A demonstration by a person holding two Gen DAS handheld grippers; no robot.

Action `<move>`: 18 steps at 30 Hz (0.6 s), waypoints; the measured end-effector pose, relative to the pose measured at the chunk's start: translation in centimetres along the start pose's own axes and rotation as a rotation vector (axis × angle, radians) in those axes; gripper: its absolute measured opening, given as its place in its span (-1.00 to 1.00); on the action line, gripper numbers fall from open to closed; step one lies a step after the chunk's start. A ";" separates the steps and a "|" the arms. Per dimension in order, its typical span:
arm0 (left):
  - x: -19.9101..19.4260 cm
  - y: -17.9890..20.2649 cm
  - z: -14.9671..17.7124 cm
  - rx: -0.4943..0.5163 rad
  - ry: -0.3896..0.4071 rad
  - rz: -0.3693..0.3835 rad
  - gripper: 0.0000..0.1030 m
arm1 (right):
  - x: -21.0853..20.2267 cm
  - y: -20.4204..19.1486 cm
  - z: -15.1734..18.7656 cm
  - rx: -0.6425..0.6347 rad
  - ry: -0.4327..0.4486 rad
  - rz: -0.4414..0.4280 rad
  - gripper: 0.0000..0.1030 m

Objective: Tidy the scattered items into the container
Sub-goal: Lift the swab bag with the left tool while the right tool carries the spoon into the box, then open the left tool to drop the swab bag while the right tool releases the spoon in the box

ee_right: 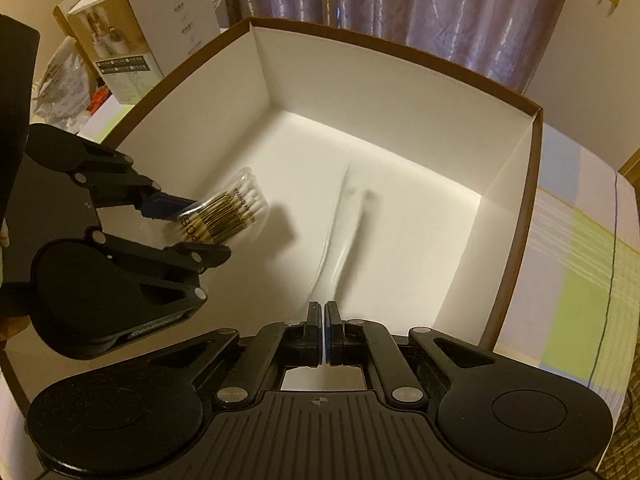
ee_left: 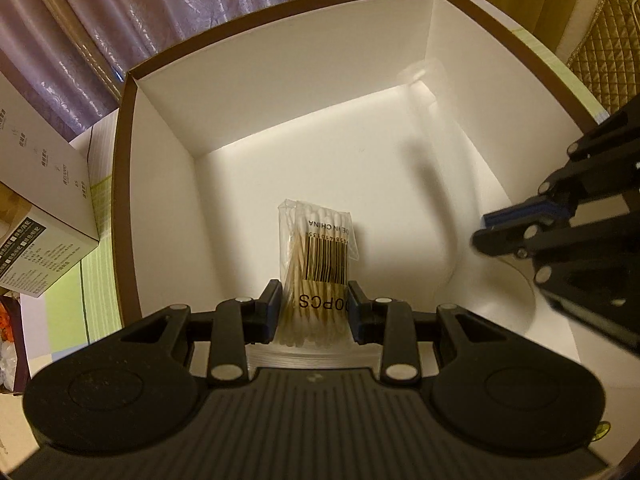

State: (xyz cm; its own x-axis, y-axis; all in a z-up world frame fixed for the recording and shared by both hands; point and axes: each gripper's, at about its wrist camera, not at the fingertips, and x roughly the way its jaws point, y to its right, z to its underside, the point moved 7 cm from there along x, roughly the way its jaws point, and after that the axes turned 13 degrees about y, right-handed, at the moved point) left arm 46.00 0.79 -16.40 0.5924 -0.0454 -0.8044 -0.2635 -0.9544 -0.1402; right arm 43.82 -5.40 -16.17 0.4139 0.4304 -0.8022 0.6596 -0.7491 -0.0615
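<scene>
Cotton swabs (ee_left: pixel 316 276) in their clear packet sit pinched in my left claw (ee_left: pixel 314 312), held low over the white box (ee_left: pixel 280 80) so they drop inside. My right claw (ee_right: pixel 323 320) is pressed together on a thin blurred transparent item (ee_right: pixel 344 240), also angled into the box.

1. The left wrist camera sits just behind the left gripper (ee_left: pixel 314 308), looking steeply down along its fingers into the box (ee_left: pixel 280 80), close above the floor of it.
2. The right wrist camera rides behind the right gripper (ee_right: pixel 323 320), likewise tilted down into the box (ee_right: pixel 400 92) (from the opposite side).
3. Both views share the box interior, the curtain (ee_left: pixel 120 20) behind, and each other's gripper.
</scene>
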 end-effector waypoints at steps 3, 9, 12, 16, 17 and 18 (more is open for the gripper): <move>0.4 0.1 -0.3 0.006 -0.001 -0.002 -0.44 | 0.0 -0.1 -0.1 -0.024 0.017 0.010 -0.90; 0.5 0.1 -0.5 0.006 0.006 0.001 -0.43 | -1.2 -0.7 0.1 -0.039 0.041 -0.006 -0.89; 0.5 0.1 -0.5 0.006 0.006 0.005 -0.43 | -1.4 -0.8 0.2 -0.041 0.046 -0.021 -0.89; 0.4 0.4 -0.5 0.005 0.003 0.011 -0.41 | -1.9 -0.9 0.4 -0.043 0.049 -0.036 -0.89; 0.3 0.5 -0.5 0.005 0.004 0.008 -0.38 | -1.9 -0.9 0.3 -0.046 0.053 -0.040 -0.89; 0.4 0.5 -0.6 0.006 0.005 0.003 -0.25 | -1.9 -1.0 0.3 -0.049 0.056 -0.041 -0.89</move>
State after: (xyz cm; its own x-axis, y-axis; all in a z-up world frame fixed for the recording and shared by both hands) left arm 46.55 0.17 -16.46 0.5955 -0.0502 -0.8018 -0.2700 -0.9525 -0.1409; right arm 42.19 -5.65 -14.83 0.4197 0.4884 -0.7650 0.7060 -0.7054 -0.0630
